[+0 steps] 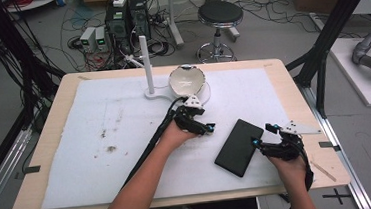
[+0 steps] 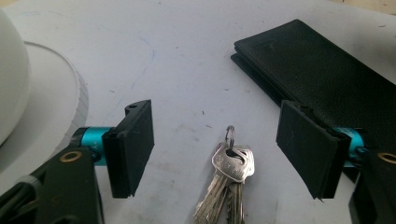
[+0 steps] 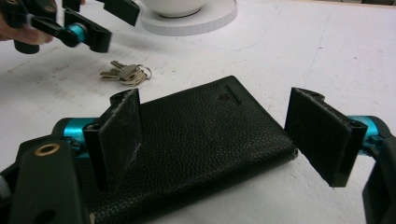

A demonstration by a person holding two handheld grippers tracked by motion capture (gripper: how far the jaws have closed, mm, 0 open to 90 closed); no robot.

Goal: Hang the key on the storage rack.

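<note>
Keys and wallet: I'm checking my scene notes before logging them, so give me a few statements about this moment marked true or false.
1. The bunch of keys lies on the white mat between the left gripper fingers, untouched. True.
2. The black wallet stands upright. False: it lies flat on the mat.
3. The right gripper is open, with a finger on each side of the wallet's end. True.
4. The keys sit inside the white bowl. False: they lie on the mat, apart from it.
</note>
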